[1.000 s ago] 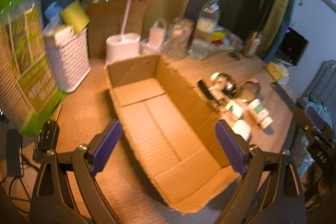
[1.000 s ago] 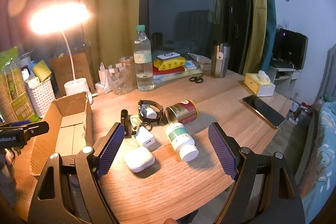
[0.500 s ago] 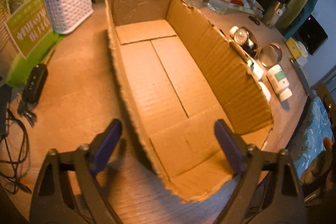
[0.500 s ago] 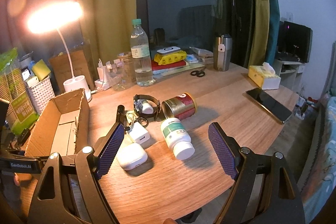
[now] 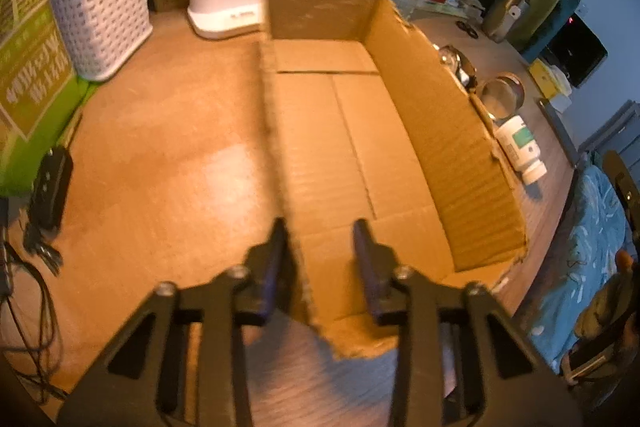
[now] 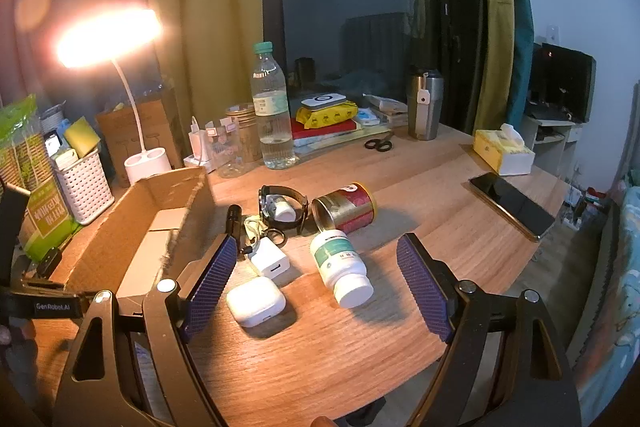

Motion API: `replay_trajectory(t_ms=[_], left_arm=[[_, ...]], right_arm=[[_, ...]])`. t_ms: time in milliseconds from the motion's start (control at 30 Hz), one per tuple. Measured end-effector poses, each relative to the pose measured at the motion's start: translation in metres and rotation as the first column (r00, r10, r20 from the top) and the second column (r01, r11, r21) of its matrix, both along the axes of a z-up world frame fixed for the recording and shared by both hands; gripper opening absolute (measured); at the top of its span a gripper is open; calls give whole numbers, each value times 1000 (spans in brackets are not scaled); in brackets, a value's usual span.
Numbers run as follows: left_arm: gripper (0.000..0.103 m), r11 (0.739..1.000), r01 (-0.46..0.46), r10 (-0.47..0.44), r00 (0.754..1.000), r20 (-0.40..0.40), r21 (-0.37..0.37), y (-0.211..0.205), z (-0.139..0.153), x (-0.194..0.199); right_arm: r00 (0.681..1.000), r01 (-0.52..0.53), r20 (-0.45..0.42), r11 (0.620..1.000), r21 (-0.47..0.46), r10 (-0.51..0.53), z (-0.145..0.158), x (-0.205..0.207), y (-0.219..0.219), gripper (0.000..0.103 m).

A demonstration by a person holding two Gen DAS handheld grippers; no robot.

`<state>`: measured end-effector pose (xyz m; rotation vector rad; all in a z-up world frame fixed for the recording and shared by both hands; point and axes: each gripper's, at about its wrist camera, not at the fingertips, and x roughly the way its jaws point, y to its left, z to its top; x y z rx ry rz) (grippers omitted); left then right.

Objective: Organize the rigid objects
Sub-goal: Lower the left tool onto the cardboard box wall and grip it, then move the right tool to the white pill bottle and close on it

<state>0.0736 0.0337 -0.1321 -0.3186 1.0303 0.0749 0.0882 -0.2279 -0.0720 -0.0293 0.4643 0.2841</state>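
Note:
An empty cardboard box (image 5: pixel 360 131) lies on the wooden desk; it also shows at the left of the right wrist view (image 6: pixel 132 223). My left gripper (image 5: pixel 320 259) straddles the box's near left wall, jaws partly closed with a gap still showing on the inner side. My right gripper (image 6: pixel 312 287) is open and empty above a white earbud case (image 6: pixel 256 301), a white pill bottle (image 6: pixel 344 269), a white charger (image 6: pixel 270 259), a red tin can (image 6: pixel 346 209) on its side, a watch (image 6: pixel 282 207) and a black flashlight (image 6: pixel 234 221).
A white basket (image 5: pixel 100 15), lamp base (image 5: pixel 226 1), water bottle (image 6: pixel 272 111), steel tumbler (image 6: pixel 424 107), scissors (image 6: pixel 378 143), tissue box (image 6: pixel 504 153) and phone (image 6: pixel 512 205) stand around. A black device with cables (image 5: pixel 50 183) lies left of the box.
My left gripper moved down and forward to the box's near left wall and its jaws closed most of the way around it. The right gripper barely shifted and stayed open.

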Motion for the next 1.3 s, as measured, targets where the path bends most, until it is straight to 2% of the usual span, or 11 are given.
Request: replay_trajectory(t_ms=[200, 267, 467, 533, 700, 1000, 1133, 1233, 1300], left_arm=[[12, 999, 20, -19, 1000, -24, 28, 8, -20, 22], [10, 998, 21, -21, 1000, -4, 66, 8, -20, 25], [6, 996, 32, -35, 999, 27, 85, 11, -21, 37], [5, 994, 36, -41, 998, 48, 107, 14, -19, 44], [5, 994, 61, -69, 994, 82, 92, 25, -20, 63], [5, 992, 108, -115, 985, 128, 59, 35, -22, 60], [5, 990, 101, -113, 985, 133, 99, 37, -17, 63], [6, 970, 160, -184, 974, 129, 181, 26, -11, 68], [8, 972, 163, -187, 973, 135, 171, 26, -10, 68]], right_arm=[[1000, -16, -12, 1000, -8, 16, -4, 3, 8, 85], [1000, -11, -24, 1000, -11, 11, -7, 7, 9, 85], [999, 3, -52, 1000, -20, -4, -13, 18, 12, 85], [998, 7, -55, 1000, -26, -9, -12, 20, 14, 85], [999, 12, -50, 999, -46, -15, -9, 22, 22, 85], [997, 29, -66, 997, -69, -33, -15, 32, 35, 85], [997, 35, -67, 997, -75, -40, -18, 39, 34, 85], [993, 59, -100, 997, -58, -64, -26, 50, 26, 85], [991, 64, -116, 997, -50, -69, -31, 56, 23, 85]])
